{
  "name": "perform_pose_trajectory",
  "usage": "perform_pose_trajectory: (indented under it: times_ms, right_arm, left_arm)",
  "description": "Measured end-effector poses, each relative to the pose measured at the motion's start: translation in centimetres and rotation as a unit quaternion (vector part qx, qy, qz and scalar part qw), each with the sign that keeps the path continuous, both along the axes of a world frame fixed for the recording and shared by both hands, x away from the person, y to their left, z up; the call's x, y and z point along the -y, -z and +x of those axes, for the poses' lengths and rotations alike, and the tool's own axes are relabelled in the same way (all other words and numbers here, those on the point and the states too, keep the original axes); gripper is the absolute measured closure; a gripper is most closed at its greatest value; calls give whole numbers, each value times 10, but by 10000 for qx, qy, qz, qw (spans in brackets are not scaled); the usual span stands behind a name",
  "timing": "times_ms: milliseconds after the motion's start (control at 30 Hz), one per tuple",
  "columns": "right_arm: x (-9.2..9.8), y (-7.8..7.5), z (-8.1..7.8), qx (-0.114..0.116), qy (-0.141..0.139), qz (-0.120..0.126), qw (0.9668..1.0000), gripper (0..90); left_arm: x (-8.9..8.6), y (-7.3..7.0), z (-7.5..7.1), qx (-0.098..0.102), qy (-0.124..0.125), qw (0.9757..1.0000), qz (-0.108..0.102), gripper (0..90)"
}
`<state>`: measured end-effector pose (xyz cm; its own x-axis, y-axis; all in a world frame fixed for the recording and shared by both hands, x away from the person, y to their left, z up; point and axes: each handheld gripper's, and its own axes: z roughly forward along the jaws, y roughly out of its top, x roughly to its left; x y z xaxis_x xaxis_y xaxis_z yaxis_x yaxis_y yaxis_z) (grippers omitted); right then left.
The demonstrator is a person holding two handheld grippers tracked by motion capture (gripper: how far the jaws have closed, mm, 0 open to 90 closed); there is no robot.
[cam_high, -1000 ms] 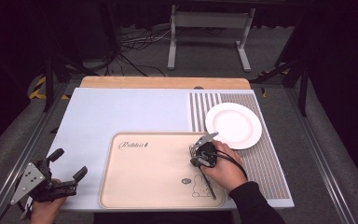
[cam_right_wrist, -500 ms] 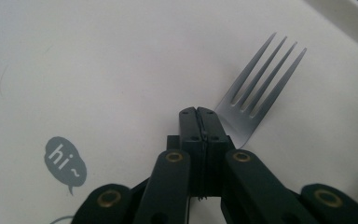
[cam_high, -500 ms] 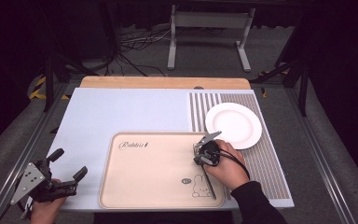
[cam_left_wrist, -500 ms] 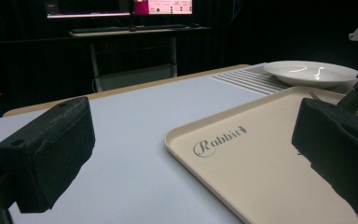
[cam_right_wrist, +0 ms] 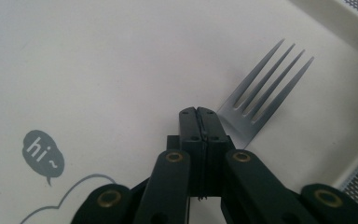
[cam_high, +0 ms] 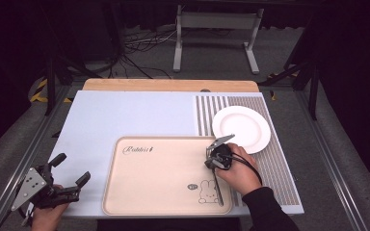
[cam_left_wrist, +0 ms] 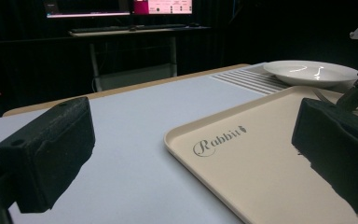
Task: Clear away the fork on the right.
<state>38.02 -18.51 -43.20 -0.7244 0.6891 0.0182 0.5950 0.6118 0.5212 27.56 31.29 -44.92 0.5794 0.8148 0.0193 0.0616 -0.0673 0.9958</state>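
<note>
The fork [cam_right_wrist: 261, 88] is brushed metal with a dull sheen. The beige tray [cam_high: 154, 192] looks like smooth matt plastic, the white plate [cam_high: 241, 129] glossy (probably ceramic), the table's far edge [cam_high: 171, 85] wood.
</note>
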Motion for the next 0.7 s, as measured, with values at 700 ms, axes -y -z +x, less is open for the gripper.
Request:
perform_pose_trajectory:
  times_ms: [700]
  right_arm:
    - [12,0,0,17,146,36,9999,900]
  left_arm:
    - [1,0,0,-11,8,10000,7,1]
